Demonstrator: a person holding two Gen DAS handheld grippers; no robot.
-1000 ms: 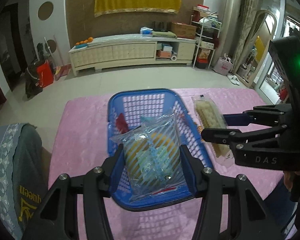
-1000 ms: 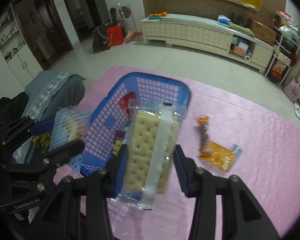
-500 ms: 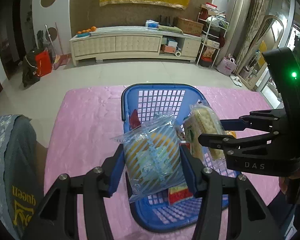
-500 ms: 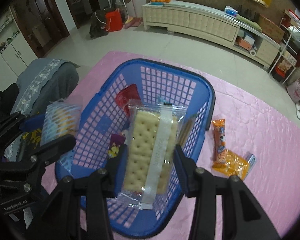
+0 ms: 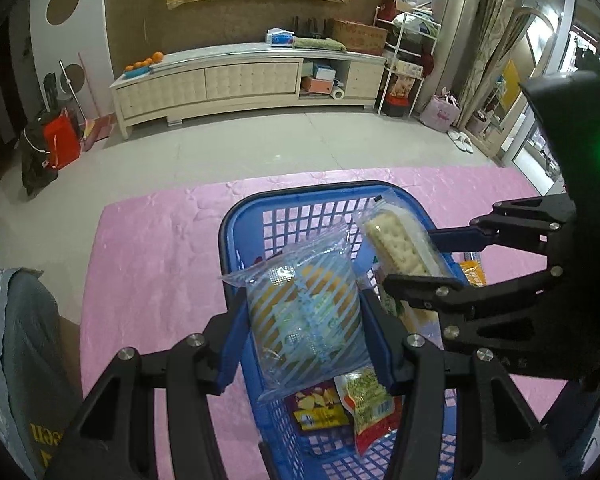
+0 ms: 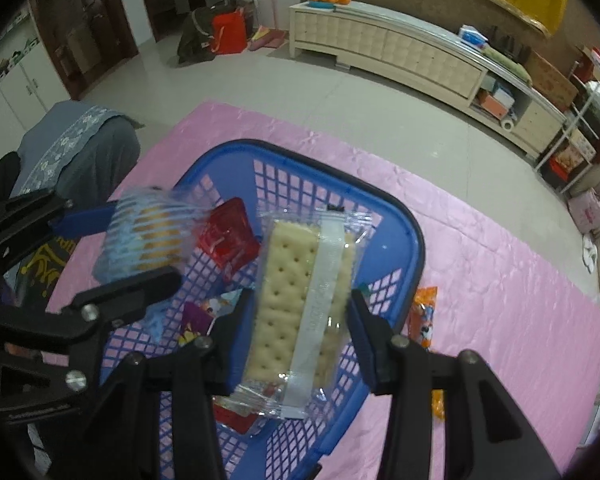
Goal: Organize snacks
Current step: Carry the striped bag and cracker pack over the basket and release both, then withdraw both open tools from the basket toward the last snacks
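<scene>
1. Snacks are mostly in or over the blue basket sitting on the pink tabletop. Going left to right in the left wrist view: a grey-blue cloth hangs at the far left edge.
2. Next up, the left hand-held gripper is clamped on a striped clear packet with something orange-yellow inside, held up over the basket's near half.
3. Under that packet, on the basket floor, there's a purple-red pouch and a green-and-red pouch side by side, touching.
4. Right of that, the right hand-held gripper is gripping a cracker pack in clear wrap, also over the basket, tilted a bit. It's just beside the striped packet; can't tell if they touch.
5. From the right wrist view, a red wrapped snack lies in the basket between the two held packs.
6. Far right, an orange snack bag is on the tabletop just outside the basket's wall.
</scene>
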